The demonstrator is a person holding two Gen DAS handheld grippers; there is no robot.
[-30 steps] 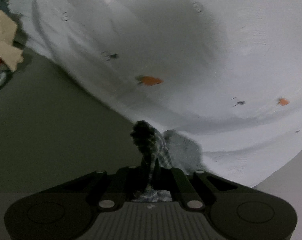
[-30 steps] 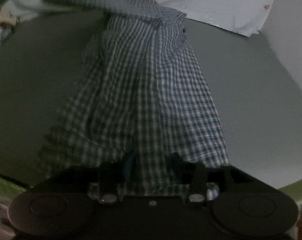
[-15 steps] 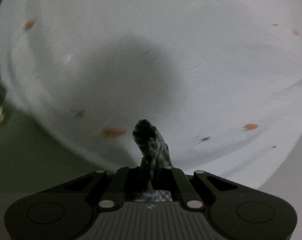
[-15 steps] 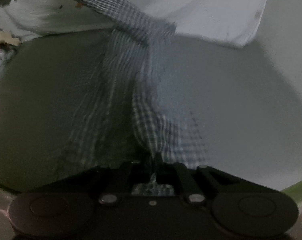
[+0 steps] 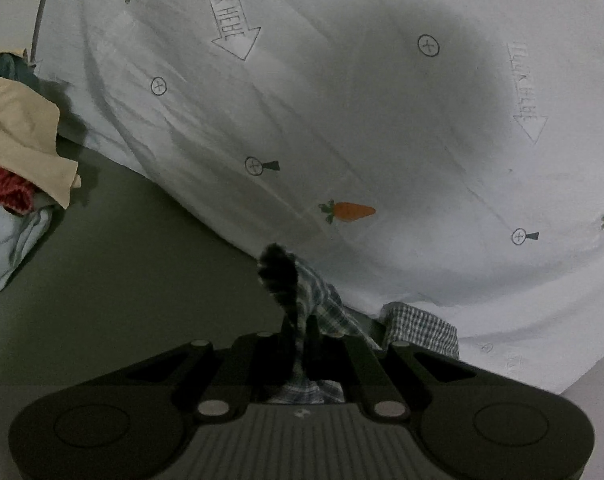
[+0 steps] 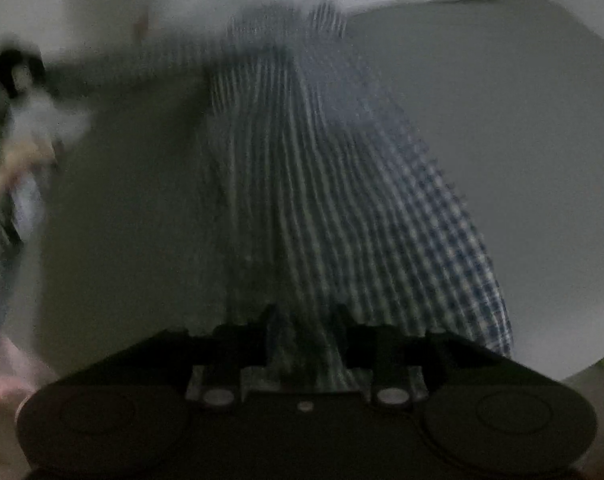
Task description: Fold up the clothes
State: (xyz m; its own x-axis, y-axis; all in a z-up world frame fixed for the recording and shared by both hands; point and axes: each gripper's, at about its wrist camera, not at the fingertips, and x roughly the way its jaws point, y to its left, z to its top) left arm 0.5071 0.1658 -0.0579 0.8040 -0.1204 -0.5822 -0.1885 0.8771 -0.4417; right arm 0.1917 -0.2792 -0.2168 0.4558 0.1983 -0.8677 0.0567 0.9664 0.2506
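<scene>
Both tongs at checked shirt (image 6: 341, 184): left tongs (image 5: 300, 332) clamped on bunched edge; right tongs (image 6: 305, 320) just opening, cloth between.

- You're in a home setting, likely a bedroom or laundry corner.
- White sheet (image 5: 381, 100) printed with carrots, arrows and crossed circles drapes over the far side of the grey table (image 5: 134, 280).
- Heap of loose clothes (image 5: 18, 160) sits at the table's left edge: cream, red, pale blue pieces.
- Checked shirt (image 6: 341, 200) lies across the tabletop.
- Lighting is dim, domestic.
</scene>
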